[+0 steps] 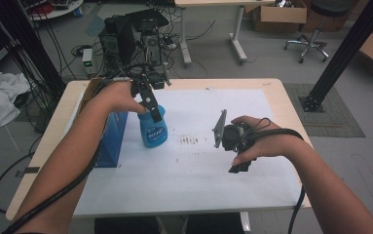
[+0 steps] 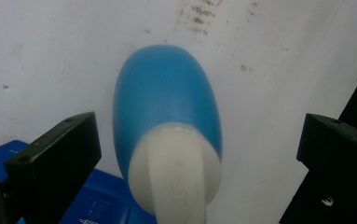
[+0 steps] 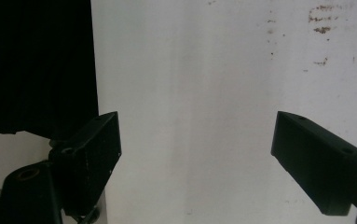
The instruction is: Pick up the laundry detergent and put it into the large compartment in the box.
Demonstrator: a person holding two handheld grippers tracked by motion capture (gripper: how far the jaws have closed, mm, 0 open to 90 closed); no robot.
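- High view: blue bottle (image 1: 153, 129) stands upright on white sheet (image 1: 252, 180), just beside blue box (image 1: 110, 141); left gripper (image 1: 151, 105) directly above its cap.
- Left gripper view: jaws spread wide, either side of white cap (image 2: 174, 175), not touching; bottle's long axis vertical, approx. in line w/ gripper.
- Right gripper (image 3: 195, 154): jaws apart, empty, well apart from bottle.
- Left hand is nearer; prob. next move is to close on cap.

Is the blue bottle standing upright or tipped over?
Upright: the blue bottle stands on its base on the white sheet, white cap up between the open left tongs.
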